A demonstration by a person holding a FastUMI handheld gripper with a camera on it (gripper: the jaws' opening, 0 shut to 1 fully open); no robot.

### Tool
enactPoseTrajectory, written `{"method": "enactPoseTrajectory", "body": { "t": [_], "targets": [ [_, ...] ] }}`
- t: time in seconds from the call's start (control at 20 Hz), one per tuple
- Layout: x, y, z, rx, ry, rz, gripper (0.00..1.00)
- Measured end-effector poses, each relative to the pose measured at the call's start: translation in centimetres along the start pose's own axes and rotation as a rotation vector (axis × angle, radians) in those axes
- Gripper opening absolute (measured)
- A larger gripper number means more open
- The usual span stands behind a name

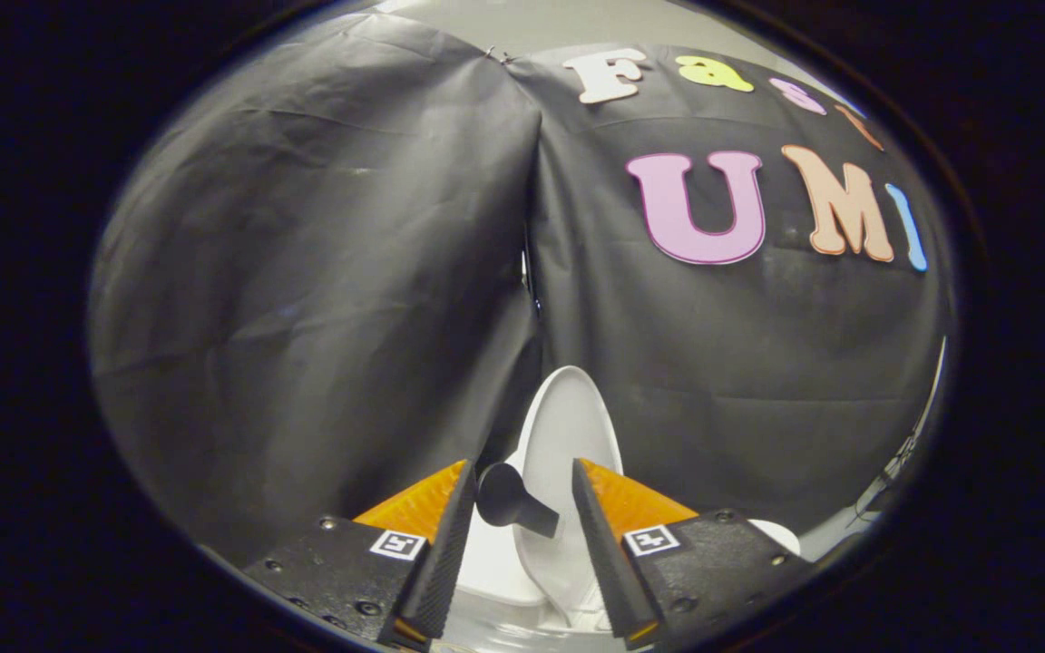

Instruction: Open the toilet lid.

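Note:
A white toilet lid (570, 413) stands nearly upright against the black cloth wall, just beyond my fingers. A black knob-shaped handle (506, 499) sticks out from the lid's face and lies between my fingers, close to the left fingertip (461, 481). My gripper (522, 467) is open, with a wide gap; the right fingertip (584, 476) is apart from the handle. Whether the left finger touches the handle I cannot tell. White toilet body (495, 567) shows below the lid between the fingers.
Black cloth wall (305, 272) closes off the space behind and to both sides of the toilet. A bit of white toilet rim (781, 535) shows past the right finger. A pale strip of floor and cables (894, 472) lies at the far right.

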State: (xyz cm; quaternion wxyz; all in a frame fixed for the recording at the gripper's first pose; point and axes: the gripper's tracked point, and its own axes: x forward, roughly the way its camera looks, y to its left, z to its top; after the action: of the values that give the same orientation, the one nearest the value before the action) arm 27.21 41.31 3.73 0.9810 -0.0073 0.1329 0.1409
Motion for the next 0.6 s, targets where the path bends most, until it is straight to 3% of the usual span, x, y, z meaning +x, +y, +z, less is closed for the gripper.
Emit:
{"method": "enactPoseTrajectory", "body": {
  "t": [0.15, 0.3, 0.6],
  "targets": [
    [-0.7, -1.4, 0.4, -0.026, -0.023, 0.019, 0.79],
    [-2.0, -4.3, 1.2, -0.063, -0.083, -0.036, 0.87],
    [-4.7, -10.7, 2.1, -0.104, -0.144, -0.106, 0.88]
  ]
}}
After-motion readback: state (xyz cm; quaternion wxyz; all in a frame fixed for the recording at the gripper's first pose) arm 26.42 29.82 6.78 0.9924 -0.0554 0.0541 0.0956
